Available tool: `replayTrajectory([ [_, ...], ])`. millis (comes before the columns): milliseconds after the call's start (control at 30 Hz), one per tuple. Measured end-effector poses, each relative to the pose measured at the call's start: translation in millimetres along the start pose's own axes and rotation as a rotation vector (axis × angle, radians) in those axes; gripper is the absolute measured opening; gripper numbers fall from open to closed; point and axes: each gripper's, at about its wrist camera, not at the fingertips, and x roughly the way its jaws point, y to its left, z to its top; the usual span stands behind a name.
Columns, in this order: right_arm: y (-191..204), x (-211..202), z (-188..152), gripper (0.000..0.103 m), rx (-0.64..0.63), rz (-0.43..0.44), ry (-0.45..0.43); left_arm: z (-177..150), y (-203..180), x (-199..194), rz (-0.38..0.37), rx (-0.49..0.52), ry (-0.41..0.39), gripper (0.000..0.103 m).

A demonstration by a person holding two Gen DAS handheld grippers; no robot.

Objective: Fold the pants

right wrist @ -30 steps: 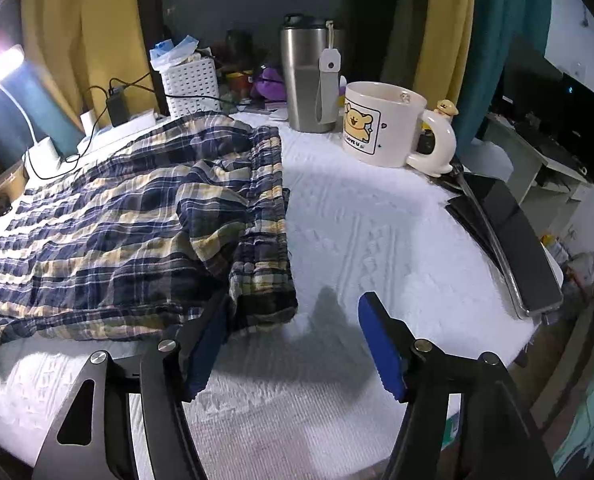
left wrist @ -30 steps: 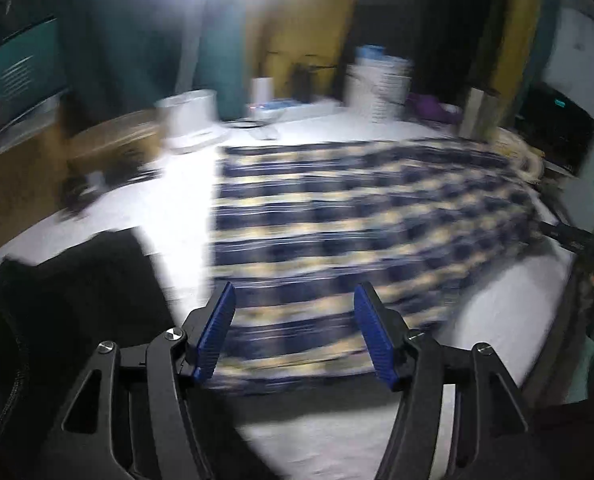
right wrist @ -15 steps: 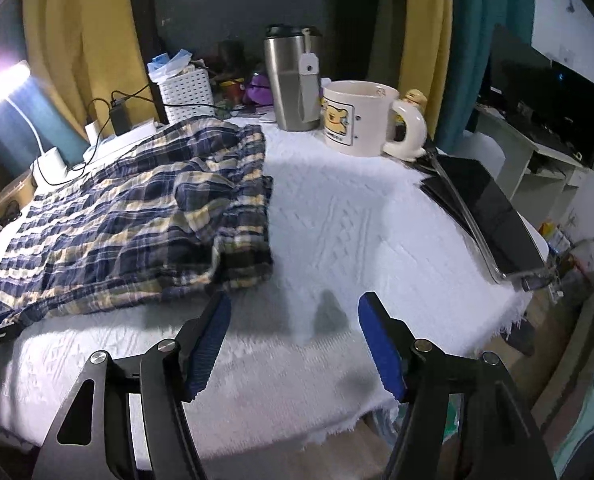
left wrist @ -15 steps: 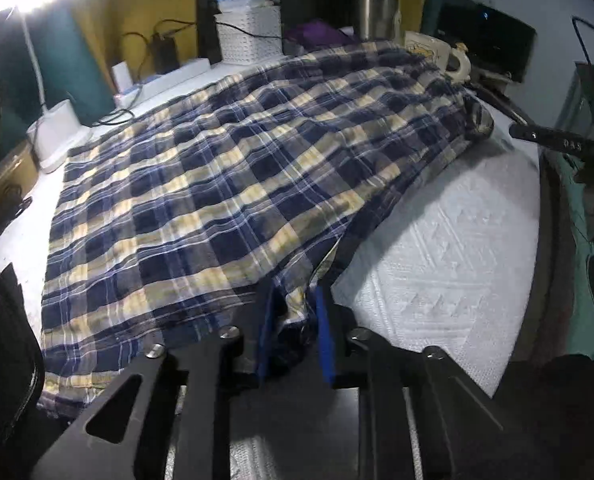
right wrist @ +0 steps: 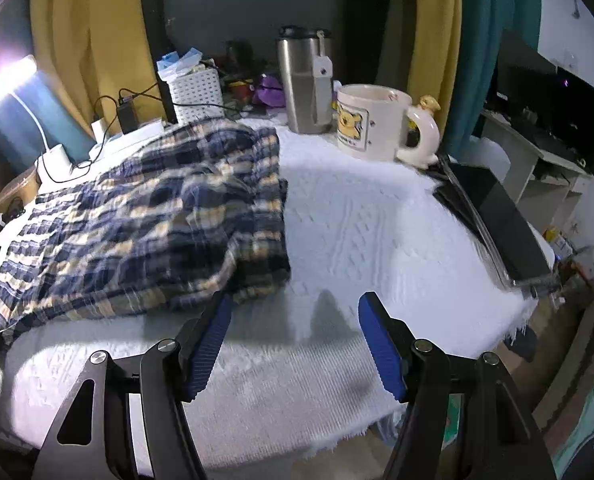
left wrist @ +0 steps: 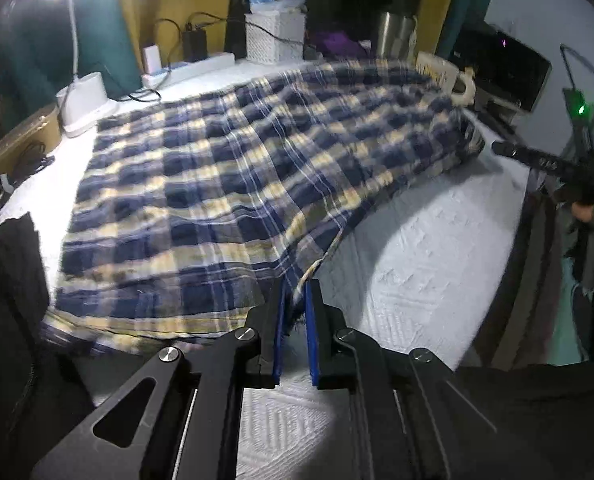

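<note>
Blue and yellow plaid pants (left wrist: 237,184) lie spread over the white-covered table (left wrist: 417,264). My left gripper (left wrist: 295,288) is at their near edge, jaws closing, with a fold of the plaid hem pinched between the blue pads. That edge rises off the cloth toward the pads. In the right wrist view the pants (right wrist: 149,220) end in a waistband corner just ahead of the left finger. My right gripper (right wrist: 295,304) stands open over the bare white cloth, with nothing between its fingers.
A bear mug (right wrist: 371,126), a steel tumbler (right wrist: 303,80) and a white basket (right wrist: 195,94) stand at the table's back. A dark flat device (right wrist: 493,216) lies on the right edge. A lamp base (left wrist: 85,100) and cables sit far left, and a black garment (left wrist: 9,280) near left.
My left gripper has come up to the pants' near edge and closed from wide open onto the hem. The right gripper has stayed open, its view shifting only slightly.
</note>
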Motion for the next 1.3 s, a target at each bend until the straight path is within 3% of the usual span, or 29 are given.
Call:
replayTrajectory([
  [133, 9.3, 1.4, 19.4, 0.068, -0.02, 0.008, -0.032, 14.2, 20.1, -16.3, 0.039, -0.034, -0.057, 0.022],
  [433, 36.8, 22.0, 68.1, 0.067, -0.077, 0.046, -0.085, 47.5, 97.0, -3.6, 0.159, -0.139, -0.069, 0.022],
  [500, 43.8, 30.6, 79.7, 0.053, -0.092, 0.059, -0.085, 55.8, 110.7, 5.2, 0.171, -0.148, -0.061, 0.022],
  [567, 52.6, 42.0, 91.7, 0.05, -0.111, 0.067, -0.077, 66.2, 122.1, 13.1, 0.178, -0.153, -0.06, 0.022],
  [600, 57.5, 49.1, 99.0, 0.044, -0.119, 0.073, -0.076, 70.5, 126.0, 16.9, 0.175, -0.154, -0.059, 0.022],
  [867, 76.4, 116.4, 135.3, 0.04, -0.143, 0.085, 0.028, 106.5, 153.9, 60.0, 0.186, -0.142, -0.023, 0.022],
  [1167, 72.6, 185.5, 137.5, 0.04, -0.102, 0.06, 0.184, 127.5, 184.6, 97.6, 0.201, -0.152, 0.032, 0.022],
  [1300, 77.0, 192.3, 139.6, 0.04, -0.123, 0.042, 0.172, 135.3, 194.9, 104.2, 0.202, -0.156, 0.029, 0.022],
])
